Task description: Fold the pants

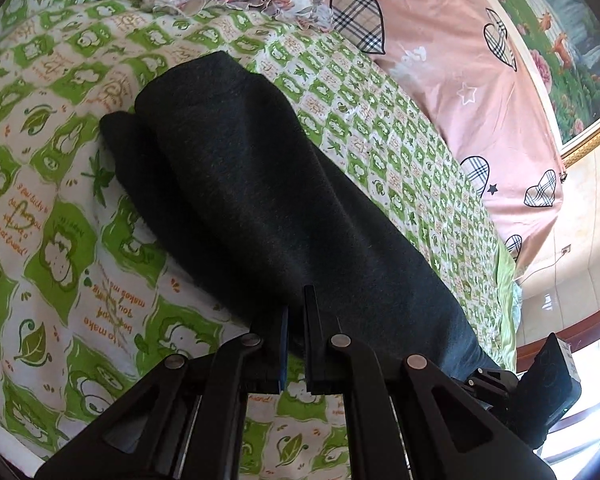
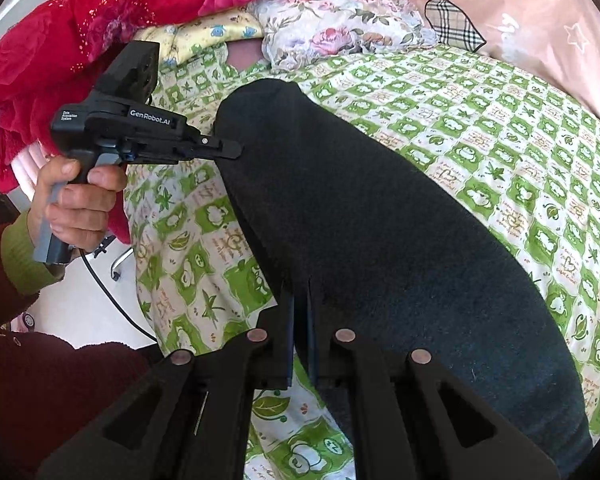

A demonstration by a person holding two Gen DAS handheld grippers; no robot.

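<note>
The dark grey pants (image 1: 236, 184) lie folded lengthwise on a green and white patterned bed sheet (image 1: 60, 200). My left gripper (image 1: 296, 312) is shut on the near edge of the pants. In the right wrist view the pants (image 2: 380, 240) stretch from the near right to the far middle. My right gripper (image 2: 300, 300) is shut on their near edge. The left gripper (image 2: 232, 149) also shows there, held by a hand, pinching the far end of the pants. The right gripper's body (image 1: 540, 384) shows at the lower right of the left wrist view.
A pink quilt with plaid hearts (image 1: 452, 72) lies along the far side of the bed. A floral pillow (image 2: 340, 28) and a red blanket (image 2: 80, 32) sit at the head. The bed edge and white floor (image 2: 92, 312) are at the left.
</note>
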